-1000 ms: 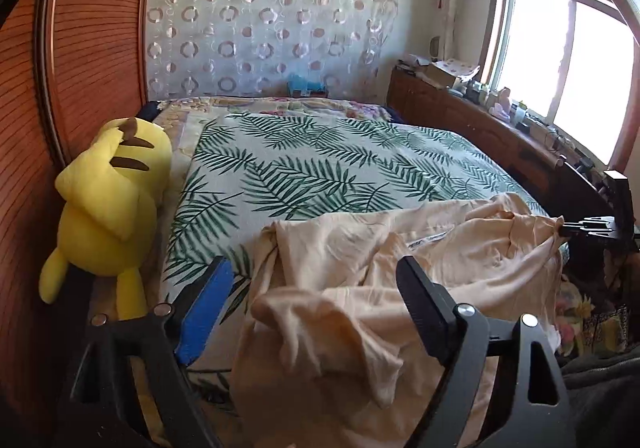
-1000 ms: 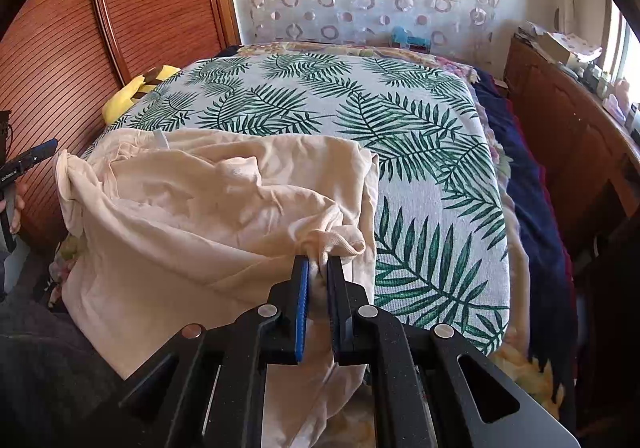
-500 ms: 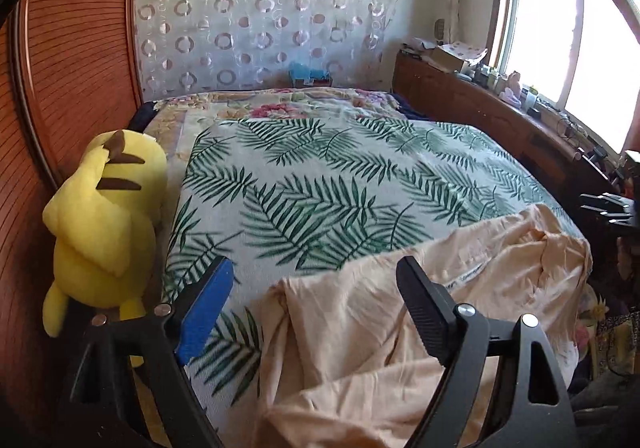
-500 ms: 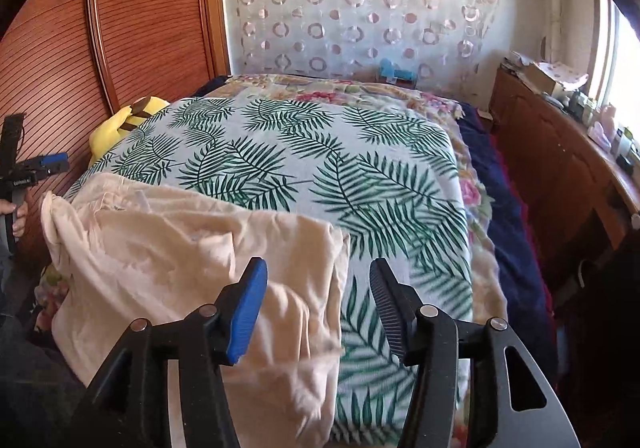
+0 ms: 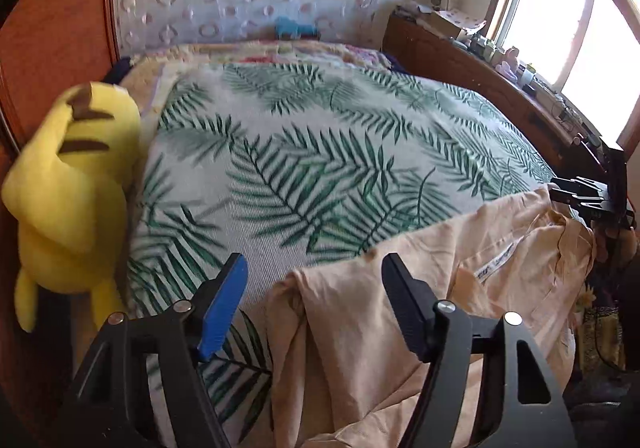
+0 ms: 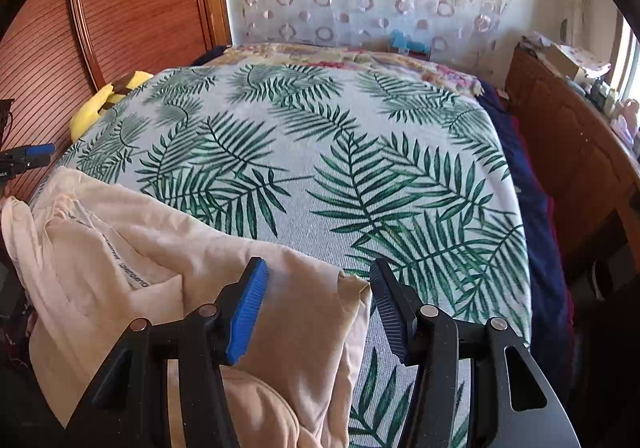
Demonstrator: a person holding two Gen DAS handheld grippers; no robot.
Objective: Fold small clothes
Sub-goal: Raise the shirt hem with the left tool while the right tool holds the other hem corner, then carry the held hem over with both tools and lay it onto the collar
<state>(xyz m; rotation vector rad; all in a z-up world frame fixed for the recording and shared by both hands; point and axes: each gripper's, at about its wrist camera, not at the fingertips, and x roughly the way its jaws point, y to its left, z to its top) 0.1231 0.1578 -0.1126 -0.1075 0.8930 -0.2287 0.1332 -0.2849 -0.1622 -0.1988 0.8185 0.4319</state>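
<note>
A pale peach garment (image 5: 404,308) lies crumpled at the near edge of the bed and hangs over it; it also shows in the right wrist view (image 6: 132,264), with a white label facing up. My left gripper (image 5: 314,304) is open and empty, just above the garment's left corner. My right gripper (image 6: 318,302) is open and empty, with its jaws on either side of the garment's right corner. The right gripper shows at the right edge of the left wrist view (image 5: 588,200).
The bed has a palm-leaf cover (image 5: 320,152) (image 6: 340,152). A yellow plush toy (image 5: 68,192) lies along the bed's left side by a wooden wardrobe (image 6: 120,8). A wooden sideboard (image 5: 480,76) stands under the window on the right. A curtain hangs behind.
My right gripper opened and let go of the garment. Both grippers pulled back toward the near edge, and the garment now lies lower and hangs over the edge.
</note>
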